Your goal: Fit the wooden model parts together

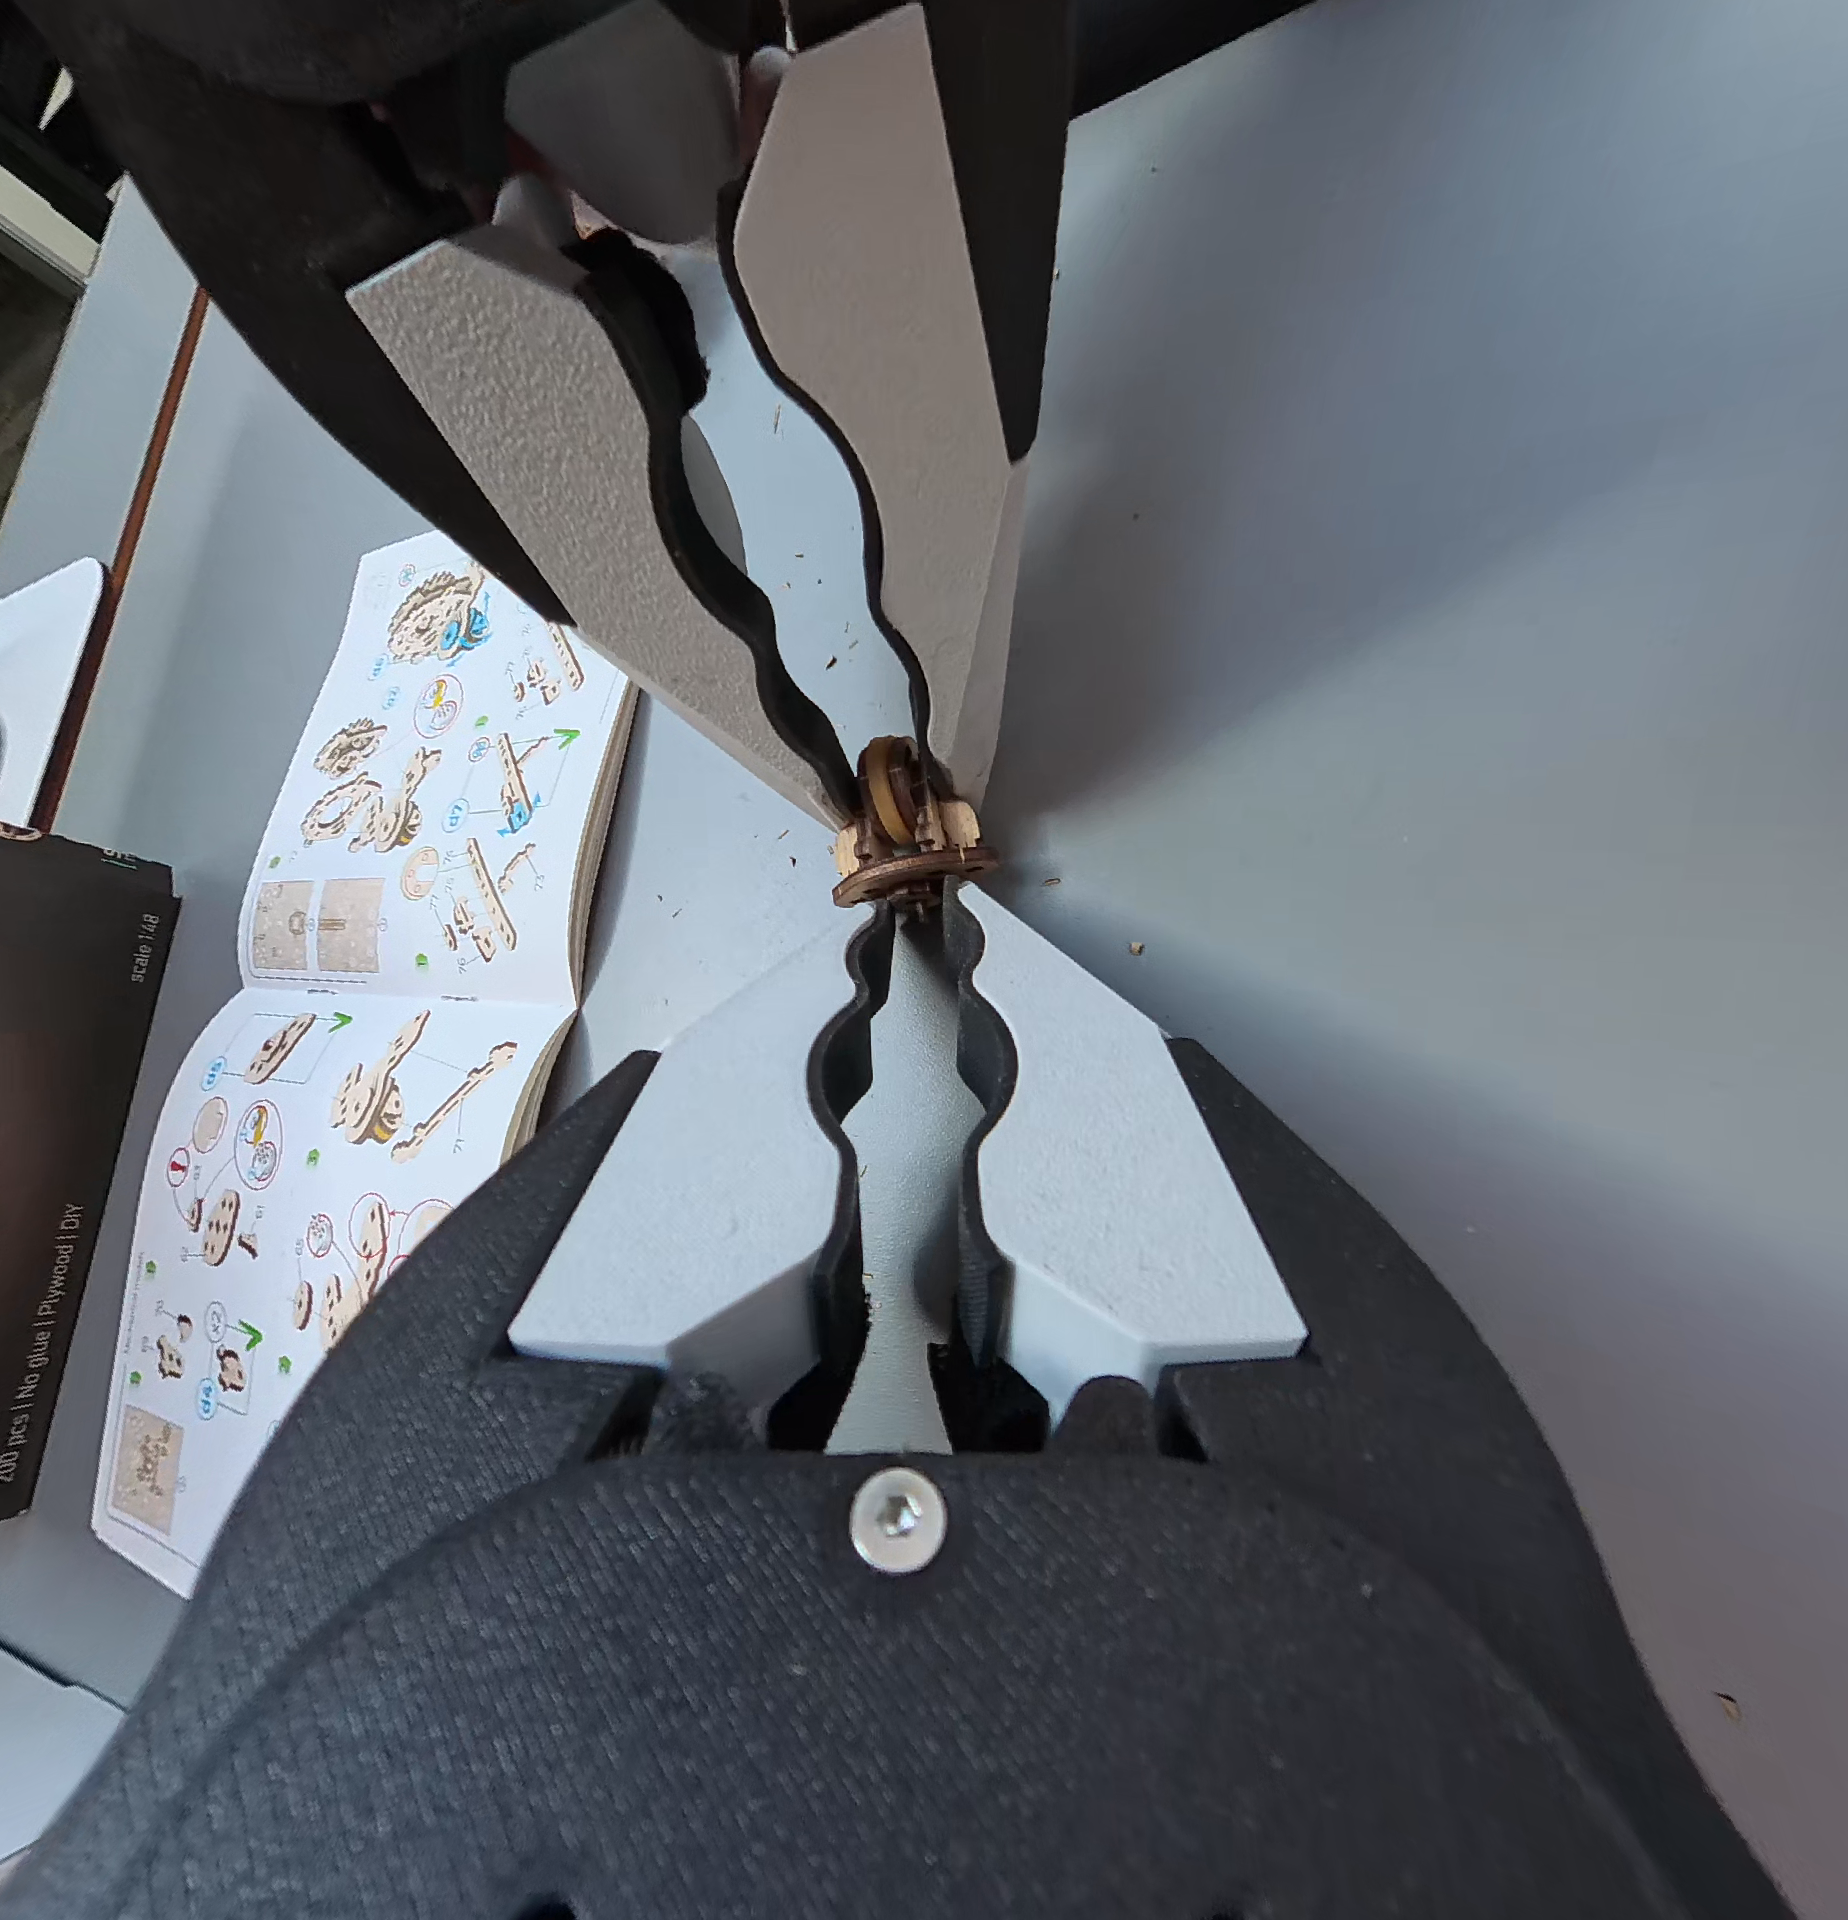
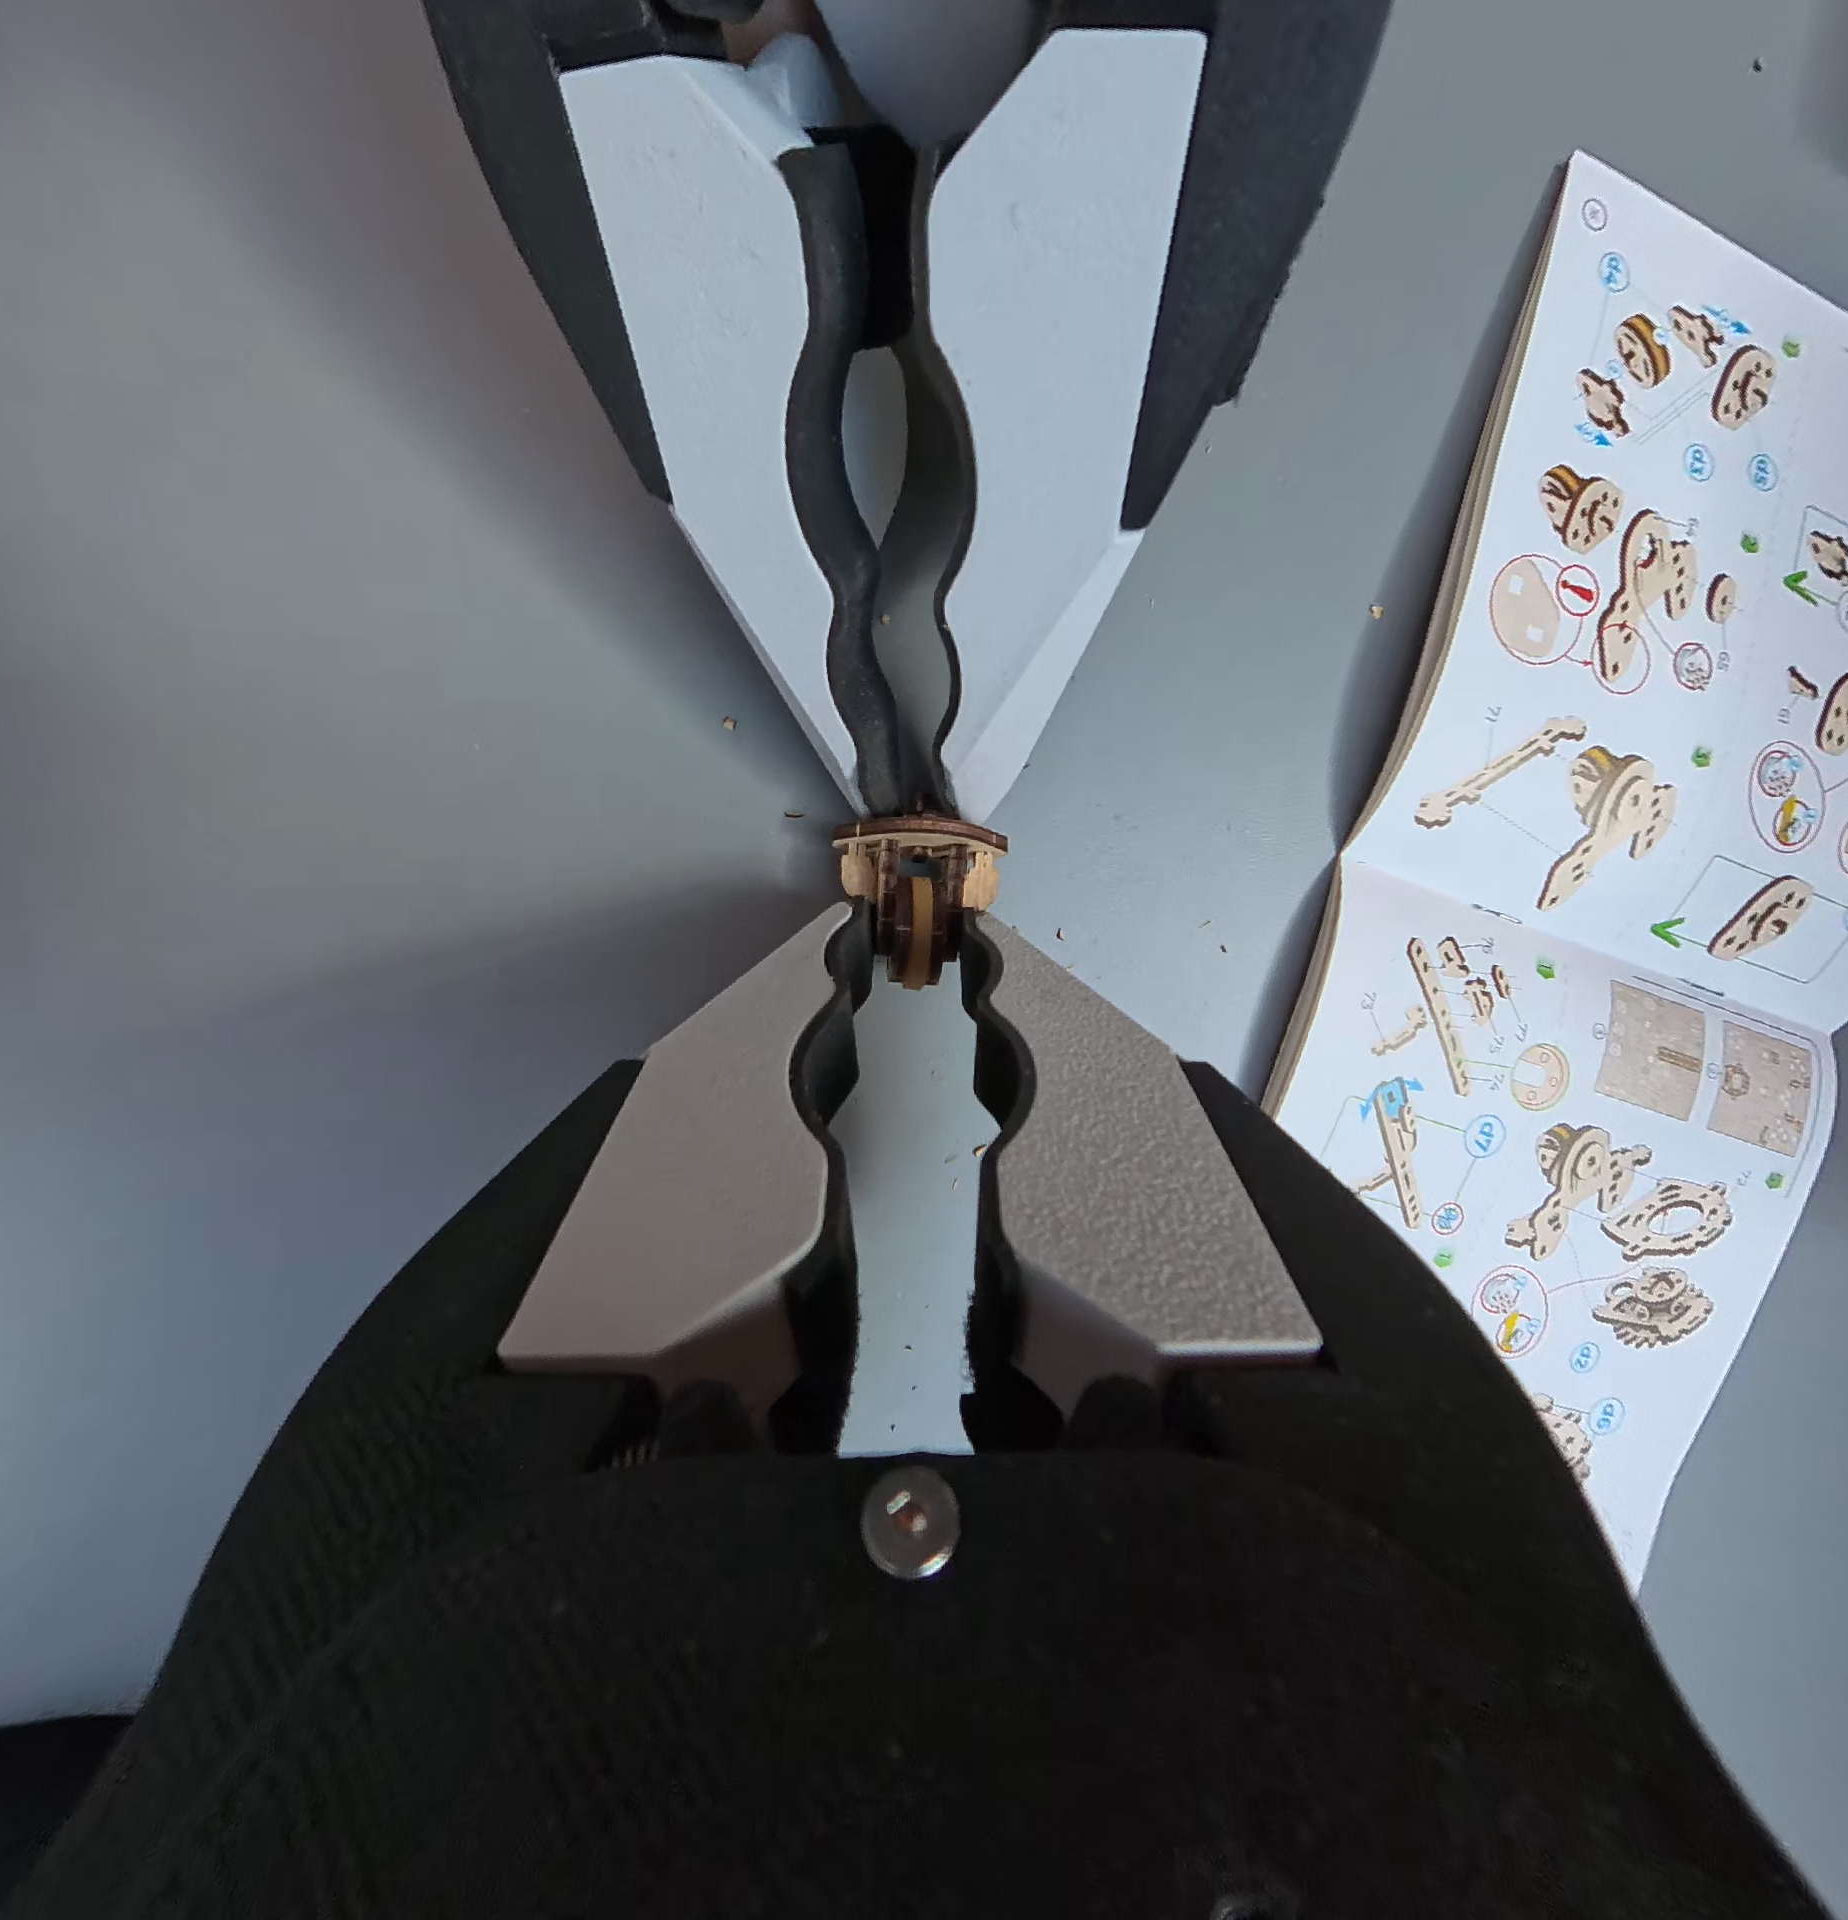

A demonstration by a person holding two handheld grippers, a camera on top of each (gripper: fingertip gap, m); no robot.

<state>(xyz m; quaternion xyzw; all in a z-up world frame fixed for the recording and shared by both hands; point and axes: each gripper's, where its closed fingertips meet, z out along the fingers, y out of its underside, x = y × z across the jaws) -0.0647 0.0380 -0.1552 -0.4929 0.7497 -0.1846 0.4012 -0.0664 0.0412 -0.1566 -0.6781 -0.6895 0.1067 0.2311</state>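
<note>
A small wooden assembly hangs between both grippers above the grey table [image 1: 1419, 727]. It is a flat round plate with pale side blocks [image 1: 899, 871] and a ring-shaped wheel [image 1: 887, 781] standing in it. In the left wrist view my left gripper [image 1: 915, 909] is shut on the plate's underside from below. The right gripper [image 1: 892, 764] comes from above, shut on the wheel. In the right wrist view my right gripper [image 2: 912, 935] grips the wheel [image 2: 909, 951]. The left gripper [image 2: 904, 800] holds the plate [image 2: 920, 834] from the far side. The two grippers meet tip to tip.
An open instruction booklet [image 1: 380, 935] lies flat on the table, left of the grippers in the left wrist view and to the right in the right wrist view [image 2: 1626, 831]. A dark box [image 1: 47, 1143] lies beside it. Small wood crumbs are scattered on the table. Both grippers' tips are close together, under 4 cm apart.
</note>
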